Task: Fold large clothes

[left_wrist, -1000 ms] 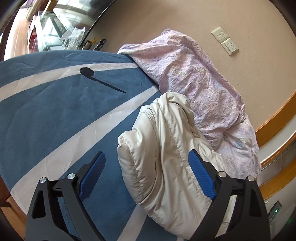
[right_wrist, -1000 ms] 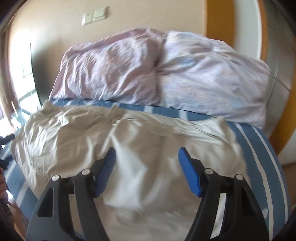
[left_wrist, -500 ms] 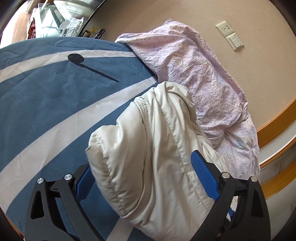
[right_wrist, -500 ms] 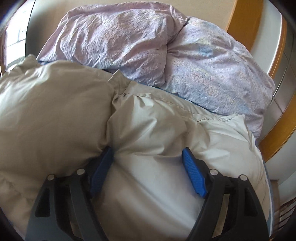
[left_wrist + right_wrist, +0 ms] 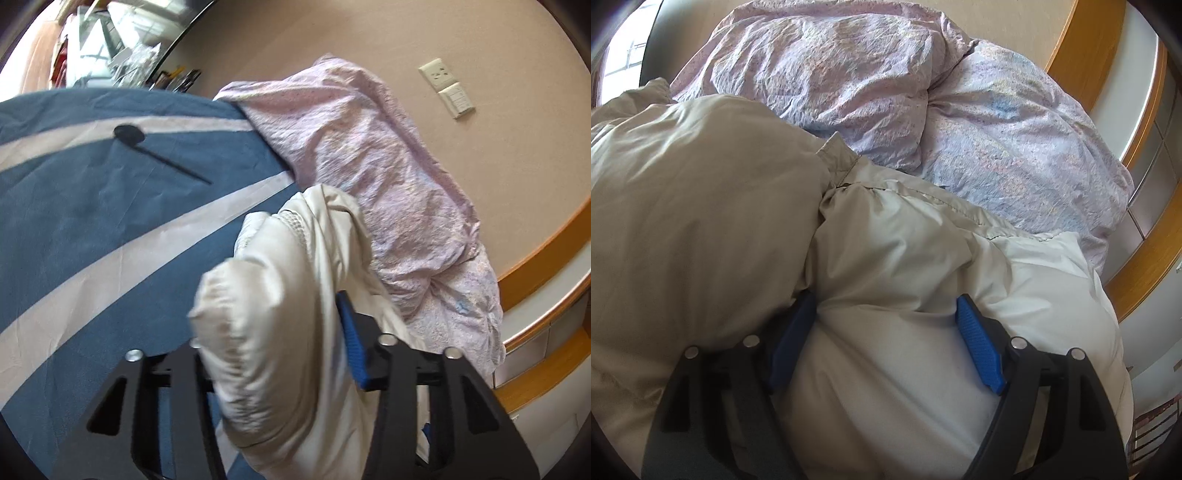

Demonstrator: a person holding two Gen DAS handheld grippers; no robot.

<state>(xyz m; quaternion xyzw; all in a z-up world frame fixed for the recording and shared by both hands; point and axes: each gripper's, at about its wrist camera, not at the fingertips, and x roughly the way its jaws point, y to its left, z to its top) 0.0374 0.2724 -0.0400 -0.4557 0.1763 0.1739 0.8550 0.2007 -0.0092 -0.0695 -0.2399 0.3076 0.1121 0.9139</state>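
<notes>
A cream puffy jacket (image 5: 288, 317) lies bunched on the blue-and-white striped bedspread (image 5: 110, 221). My left gripper (image 5: 273, 343) has closed its jaws on a thick fold of the jacket; the left pad is hidden by the fabric, the right blue pad (image 5: 352, 343) shows. In the right wrist view the jacket (image 5: 894, 295) fills the lower frame. My right gripper (image 5: 886, 332) has its jaws around a puffy bulge of it, both blue pads pressing against the fabric.
Lilac crumpled pillows or duvet (image 5: 369, 166) (image 5: 923, 110) lie against the beige wall behind the jacket. A wall socket and switch (image 5: 448, 86) are above them. A wooden-trimmed ledge (image 5: 546, 273) runs on the right. Cluttered shelves (image 5: 110, 55) stand far left.
Both grippers moved onto the jacket. The left jaws narrowed from wide open to gripping a fold. The right gripper came down into the padding and stays about as wide.
</notes>
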